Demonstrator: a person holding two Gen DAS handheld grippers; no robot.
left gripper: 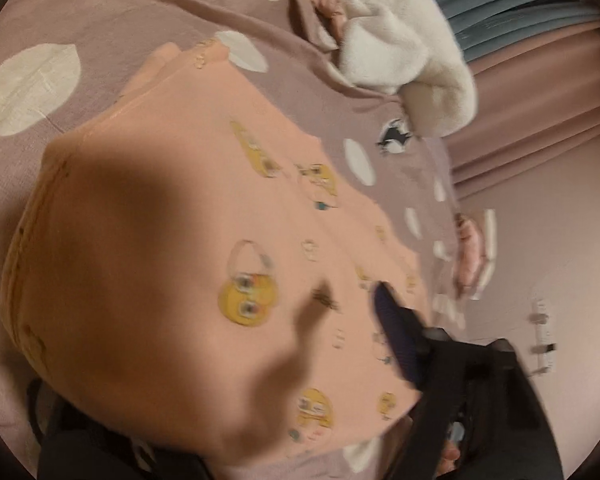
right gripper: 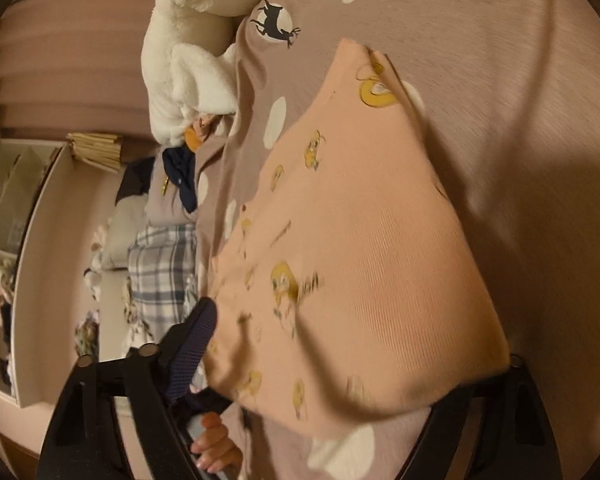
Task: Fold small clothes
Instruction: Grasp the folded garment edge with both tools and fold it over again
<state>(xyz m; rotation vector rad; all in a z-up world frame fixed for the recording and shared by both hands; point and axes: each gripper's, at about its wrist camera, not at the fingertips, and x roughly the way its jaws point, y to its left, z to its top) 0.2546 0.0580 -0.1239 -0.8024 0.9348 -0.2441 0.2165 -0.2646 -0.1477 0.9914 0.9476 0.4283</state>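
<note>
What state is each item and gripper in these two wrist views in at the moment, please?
Peach garment: folded into a flat stack on the bedspread, both grippers at its near edge.
Bedspread: spread out, wrinkled.
White fleece: crumpled, unfolded.
Left gripper: garment between its jaws; grip unclear.
Right gripper: garment between its jaws; grip unclear.

Garment (left gripper: 204, 208) hides the left gripper's (left gripper: 204, 364) near finger and the right gripper's (right gripper: 356, 368) far finger; prints blur, grip unreadable.
</note>
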